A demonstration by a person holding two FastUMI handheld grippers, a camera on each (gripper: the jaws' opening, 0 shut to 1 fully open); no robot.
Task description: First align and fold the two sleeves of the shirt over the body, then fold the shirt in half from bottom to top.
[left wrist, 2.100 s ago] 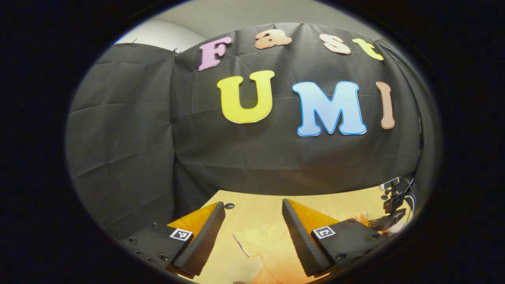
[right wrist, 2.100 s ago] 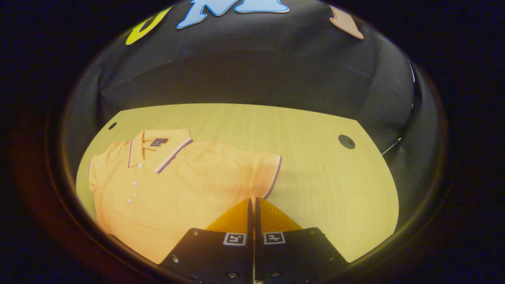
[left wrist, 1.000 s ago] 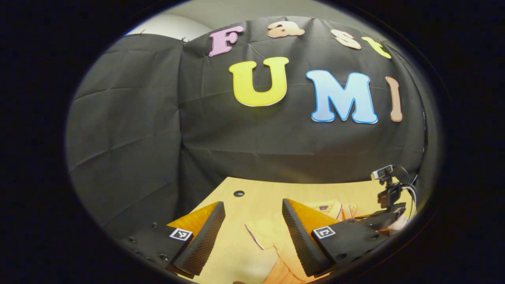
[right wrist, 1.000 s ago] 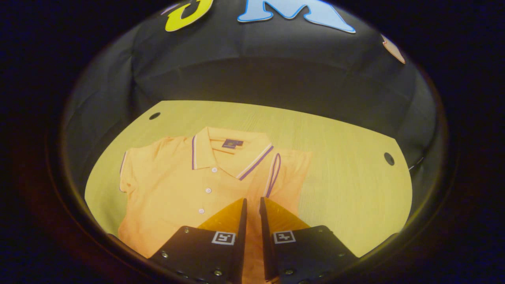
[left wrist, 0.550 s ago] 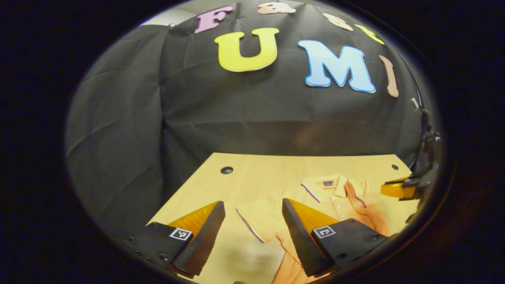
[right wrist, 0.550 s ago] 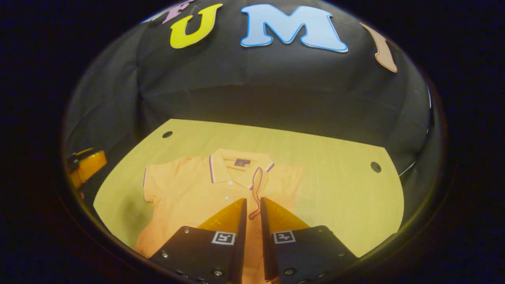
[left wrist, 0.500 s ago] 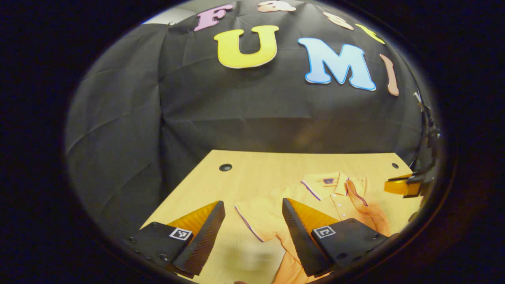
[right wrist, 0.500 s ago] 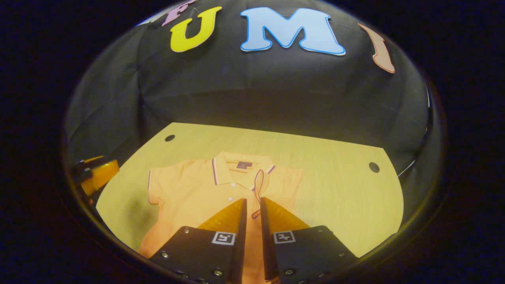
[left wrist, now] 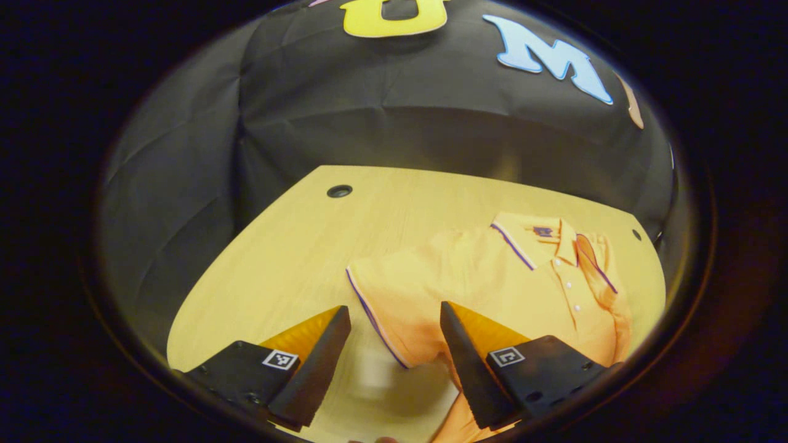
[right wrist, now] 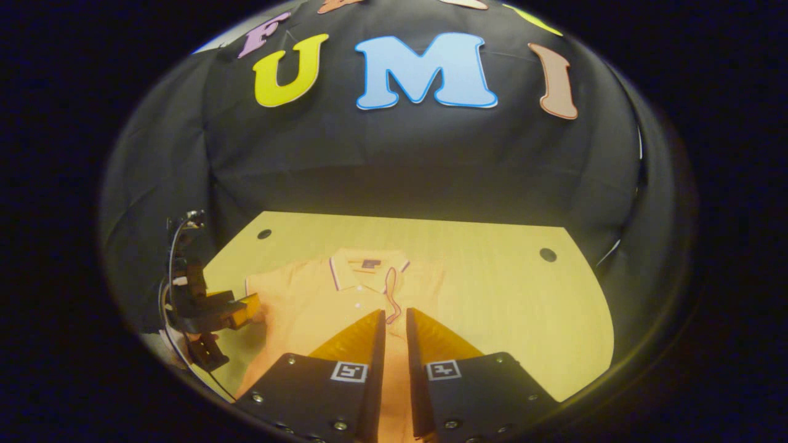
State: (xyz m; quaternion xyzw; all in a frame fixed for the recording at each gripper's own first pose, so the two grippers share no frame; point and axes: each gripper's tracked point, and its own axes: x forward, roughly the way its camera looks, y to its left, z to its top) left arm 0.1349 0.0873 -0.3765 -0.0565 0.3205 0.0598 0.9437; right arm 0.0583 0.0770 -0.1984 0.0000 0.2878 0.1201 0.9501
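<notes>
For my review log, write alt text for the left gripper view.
An orange polo shirt lies on a wooden table, one sleeve folded over its body, the other sleeve flat. The left tongs stand open near that sleeve's hem.

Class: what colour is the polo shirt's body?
Orange polo shirt; clearest in the left gripper view.

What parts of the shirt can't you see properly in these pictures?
- Bottom hem of the shirt: left gripper view, cut off by the lower edge and the left gripper.
- Lower front of the shirt: right gripper view, behind the right gripper.
- Neck label: too small.
</notes>
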